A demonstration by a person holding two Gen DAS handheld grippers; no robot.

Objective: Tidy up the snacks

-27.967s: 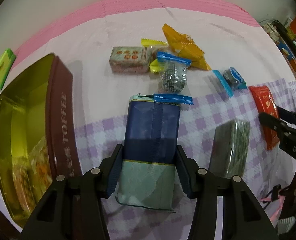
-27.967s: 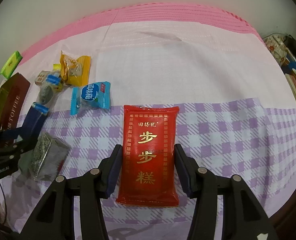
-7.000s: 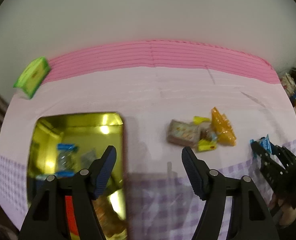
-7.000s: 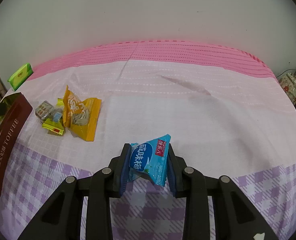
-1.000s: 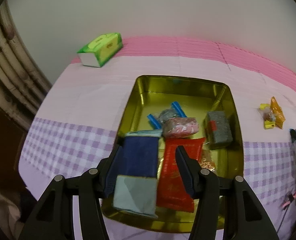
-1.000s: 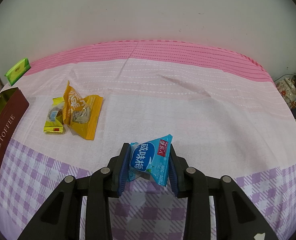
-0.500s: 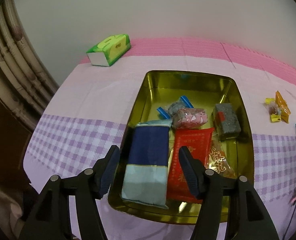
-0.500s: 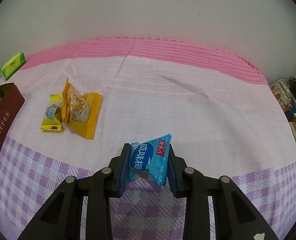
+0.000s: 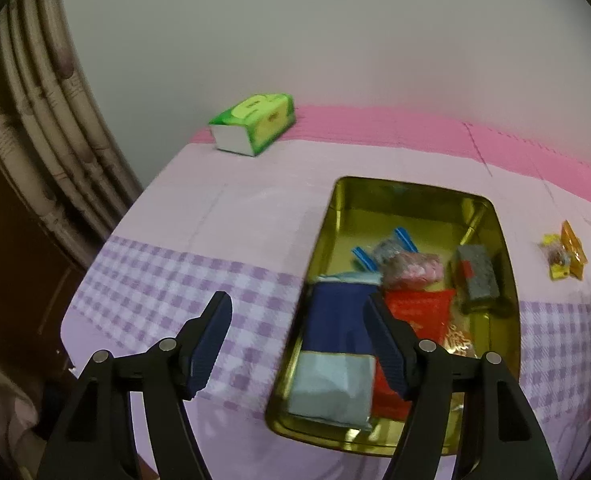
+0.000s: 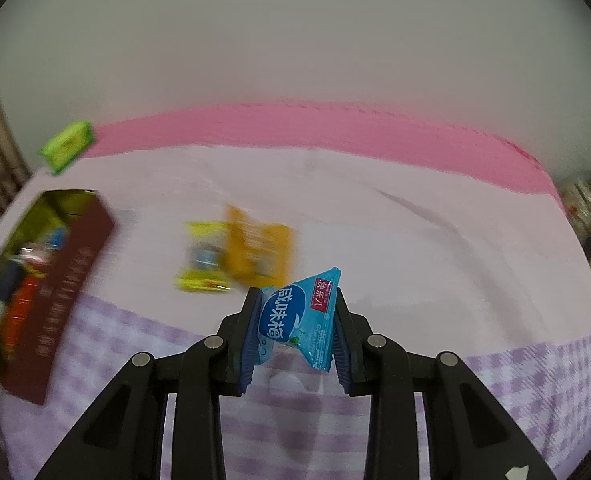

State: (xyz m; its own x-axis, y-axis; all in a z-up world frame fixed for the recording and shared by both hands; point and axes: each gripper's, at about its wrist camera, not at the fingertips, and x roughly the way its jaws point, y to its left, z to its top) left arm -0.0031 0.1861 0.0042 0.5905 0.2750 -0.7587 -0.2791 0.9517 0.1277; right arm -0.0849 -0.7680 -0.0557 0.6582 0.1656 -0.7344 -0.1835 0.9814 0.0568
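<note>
Right tool [image 10: 295, 326] grips 咸味梅 packet [image 10: 301, 316] (blue).

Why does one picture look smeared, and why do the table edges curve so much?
Right wrist view: the blue packet in the right claw is sharp, while the tin and yellow packets smear with camera motion. Left wrist view: mostly sharp, glare on the tin's gold wall. Both: fisheye lenses bend the tablecloth edges.

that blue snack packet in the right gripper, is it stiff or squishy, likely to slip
Probably soft: the blue snack packet bulges and creases between the right gripper pads. Likely light, since it hangs from that pinch. Its glossy film may slip.
</note>
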